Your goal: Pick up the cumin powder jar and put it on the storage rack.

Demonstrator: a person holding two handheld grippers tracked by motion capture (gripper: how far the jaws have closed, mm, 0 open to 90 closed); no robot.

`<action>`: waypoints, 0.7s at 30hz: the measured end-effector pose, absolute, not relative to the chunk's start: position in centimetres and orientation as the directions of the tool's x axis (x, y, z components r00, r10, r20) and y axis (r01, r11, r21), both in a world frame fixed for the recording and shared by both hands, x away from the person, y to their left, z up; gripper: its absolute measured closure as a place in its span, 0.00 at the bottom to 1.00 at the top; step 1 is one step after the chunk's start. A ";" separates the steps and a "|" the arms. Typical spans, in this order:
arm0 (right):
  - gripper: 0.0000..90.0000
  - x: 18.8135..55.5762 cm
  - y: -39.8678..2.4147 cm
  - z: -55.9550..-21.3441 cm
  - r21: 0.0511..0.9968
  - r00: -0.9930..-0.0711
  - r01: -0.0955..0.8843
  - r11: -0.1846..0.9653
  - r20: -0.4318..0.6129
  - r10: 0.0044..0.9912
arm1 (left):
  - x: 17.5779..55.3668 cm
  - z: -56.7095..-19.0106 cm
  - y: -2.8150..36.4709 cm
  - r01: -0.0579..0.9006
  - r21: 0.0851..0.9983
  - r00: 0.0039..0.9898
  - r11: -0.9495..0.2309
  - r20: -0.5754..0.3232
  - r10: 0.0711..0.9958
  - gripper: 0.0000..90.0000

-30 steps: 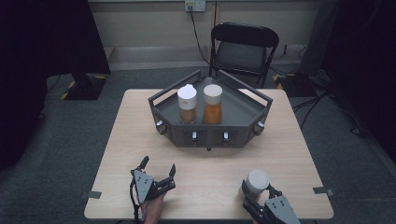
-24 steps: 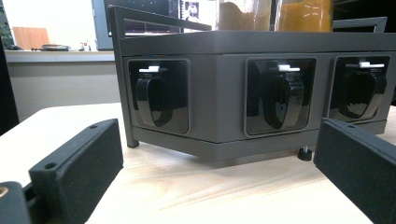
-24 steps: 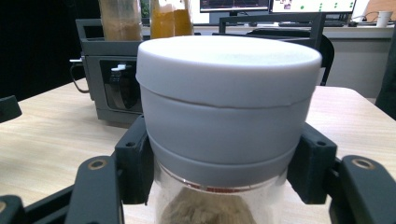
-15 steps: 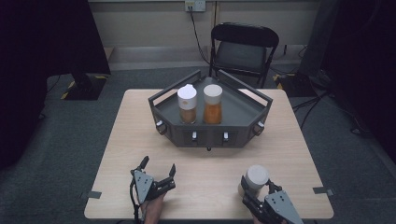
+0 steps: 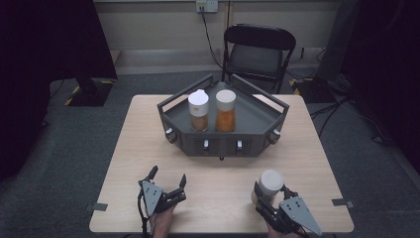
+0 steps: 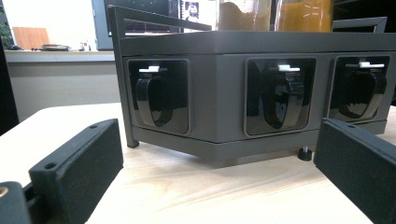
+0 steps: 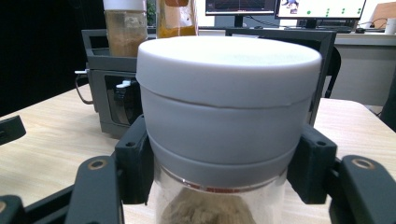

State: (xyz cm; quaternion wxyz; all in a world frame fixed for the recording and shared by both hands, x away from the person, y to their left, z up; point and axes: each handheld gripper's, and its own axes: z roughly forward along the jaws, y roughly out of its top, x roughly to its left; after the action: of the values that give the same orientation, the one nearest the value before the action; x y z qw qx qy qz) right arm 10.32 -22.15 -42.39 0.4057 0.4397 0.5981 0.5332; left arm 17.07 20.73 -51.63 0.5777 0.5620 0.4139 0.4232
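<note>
A clear jar (image 5: 271,181) with a white lid and brownish powder inside stands at the table's front right. My right gripper (image 5: 270,196) is shut on it; in the right gripper view the fingers (image 7: 135,163) press the jar (image 7: 229,107) just below its lid. My left gripper (image 5: 168,174) rests at the front left, open with nothing between its pads (image 6: 79,163). It faces the dark grey rack (image 6: 219,93). The rack (image 5: 267,116) at the table's middle holds a brown-filled jar (image 5: 198,110) and an orange-filled jar (image 5: 226,109), side by side and upright.
The rack's front carries black latch handles (image 6: 280,95) in recessed panels. A black folding chair (image 5: 257,49) stands behind the table. Bare tabletop (image 5: 218,183) lies between the two grippers and in front of the rack.
The right gripper with its jar has edged slightly forward toward the rack. The left gripper has kept still.
</note>
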 end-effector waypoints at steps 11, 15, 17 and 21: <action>0.39 11.0 -22.0 -41.4 0.994 -0.282 0.094 0.049 -0.020 0.959 | 17.1 -51.6 20.7 -0.024 1.000 0.299 0.010 -0.002 0.954 0.01; 0.39 11.2 -22.0 -41.2 0.994 -0.288 0.097 0.051 -0.021 0.957 | 17.1 -51.6 20.7 -0.024 1.000 0.299 0.010 -0.002 0.954 0.01; 0.39 11.4 -22.0 -41.0 0.994 -0.291 0.096 0.051 -0.021 0.956 | 17.1 -51.6 20.7 -0.024 1.000 0.299 0.010 -0.002 0.954 0.01; 0.39 11.8 -22.0 -40.5 0.993 -0.296 0.097 0.062 -0.031 0.955 | 17.1 -51.6 20.7 -0.024 1.000 0.299 0.010 -0.003 0.954 0.01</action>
State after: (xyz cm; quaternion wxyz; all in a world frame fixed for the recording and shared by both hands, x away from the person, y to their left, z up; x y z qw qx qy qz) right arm 11.76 -21.97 -40.53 0.4050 0.4337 0.6060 0.5298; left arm 17.07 20.73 -51.64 0.5778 0.5619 0.4138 0.4233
